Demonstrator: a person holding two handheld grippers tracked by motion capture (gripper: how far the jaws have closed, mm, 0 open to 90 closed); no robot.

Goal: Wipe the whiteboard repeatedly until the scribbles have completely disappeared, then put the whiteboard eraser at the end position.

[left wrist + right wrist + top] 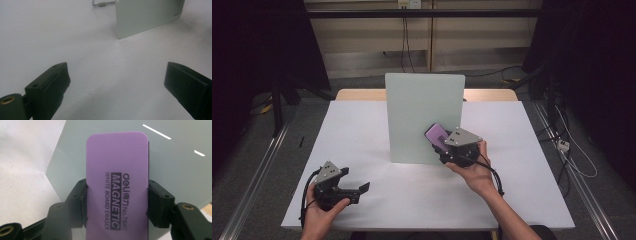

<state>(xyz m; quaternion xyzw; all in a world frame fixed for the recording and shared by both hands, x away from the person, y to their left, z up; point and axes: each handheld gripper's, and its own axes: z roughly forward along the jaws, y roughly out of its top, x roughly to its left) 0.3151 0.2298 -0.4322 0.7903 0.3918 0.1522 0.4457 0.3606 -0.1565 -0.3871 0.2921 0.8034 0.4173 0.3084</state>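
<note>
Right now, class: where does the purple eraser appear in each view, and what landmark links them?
High view: purple eraser right of centre, against the upright board.
Left gripper view: not in it; board top right.
Right gripper view: eraser centre, between the fingers.
Shared landmark: the board.

**What we count**

We count one purple eraser (116, 185), one pale green upright board (424, 117), one white worktop (362, 135), and two grippers: the left gripper (354, 189) and the right gripper (443, 142).
</note>
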